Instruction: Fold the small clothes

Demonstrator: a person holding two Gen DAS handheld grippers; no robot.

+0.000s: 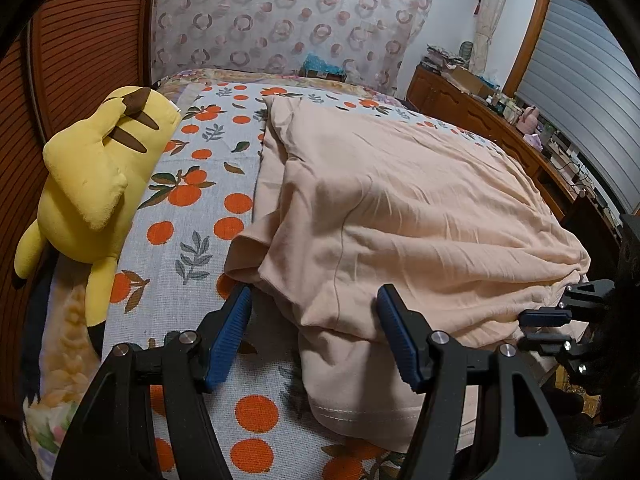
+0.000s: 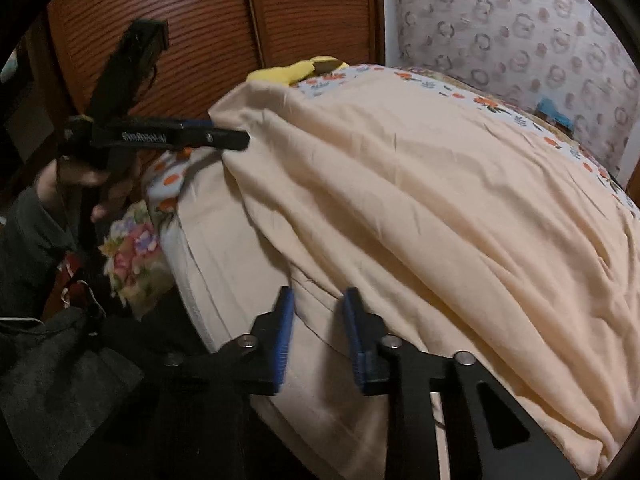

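- Our left gripper [image 1: 314, 334] has its blue-padded fingers spread wide, straddling the near edge of the peach cotton garment [image 1: 400, 216]
- That garment lies rumpled across the orange-print bedsheet [image 1: 192, 200]
- Our right gripper [image 2: 318, 340] has its fingers narrowed around a cloth fold, pads not clearly pressing
- A yellow plush toy [image 1: 96, 184] sits far left

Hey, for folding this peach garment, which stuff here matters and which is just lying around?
Job: peach garment; left gripper; right gripper.

Lying about: yellow plush toy; orange-print bedsheet; cluttered wooden dresser.
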